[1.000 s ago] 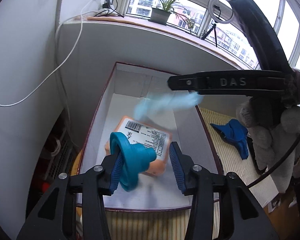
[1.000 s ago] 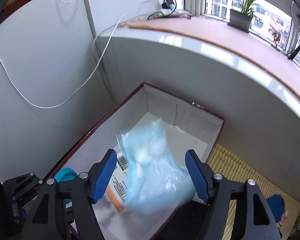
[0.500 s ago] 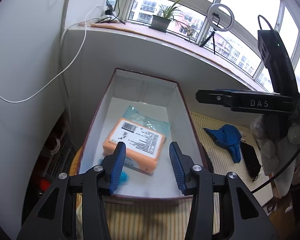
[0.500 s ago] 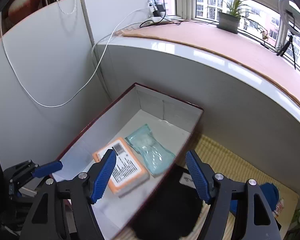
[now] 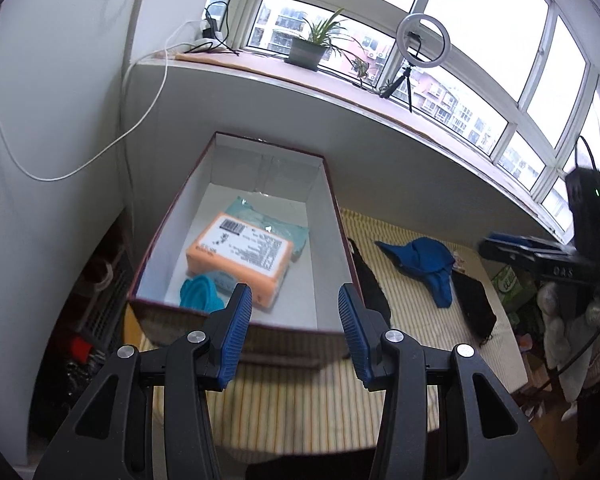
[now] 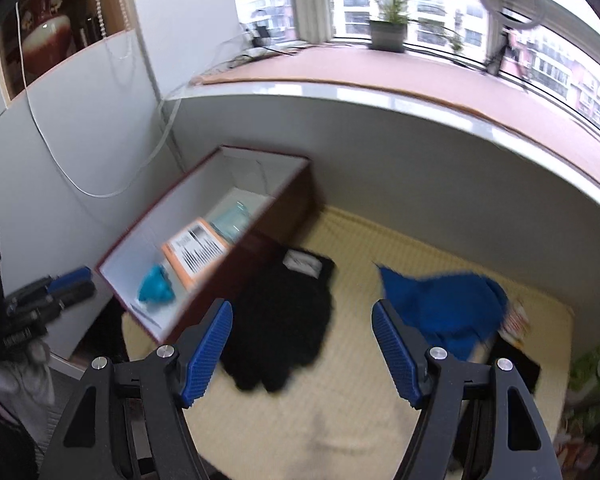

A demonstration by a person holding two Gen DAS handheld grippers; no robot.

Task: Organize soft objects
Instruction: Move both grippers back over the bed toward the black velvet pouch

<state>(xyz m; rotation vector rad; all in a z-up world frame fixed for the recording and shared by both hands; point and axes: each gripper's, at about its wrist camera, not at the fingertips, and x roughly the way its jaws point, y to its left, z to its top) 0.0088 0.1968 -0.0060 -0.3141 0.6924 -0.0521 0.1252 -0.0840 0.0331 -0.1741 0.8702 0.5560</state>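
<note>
Left gripper [image 5: 294, 322] spread apart, nothing between the pads, hanging over the near rim of the box [image 5: 236, 322]. Right gripper [image 6: 302, 346] likewise spread and empty, above the striped mat [image 6: 380, 400].

Box: dark red outside, white inside, long and narrow, top open, tucked against the grey wall under the window ledge [image 5: 340, 88]. Inside it: orange packet [image 5: 240, 258] with white label, lying over a pale teal plastic pouch [image 5: 284, 230]; teal soft piece [image 5: 200, 292] at the near left corner, just beside the packet.

On the mat, right of the box: black cloth [image 6: 280, 332] touching the box's side; blue cloth [image 6: 444, 312] well apart from the box; another dark item [image 5: 474, 304] beside the blue one.

Ledge carries potted plant [image 5: 308, 50] and ring light on tripod [image 5: 420, 36]. White cable [image 5: 100, 152] droops along the left wall.

Packet label shows a barcode and small print, unreadable; right view blurred
</note>
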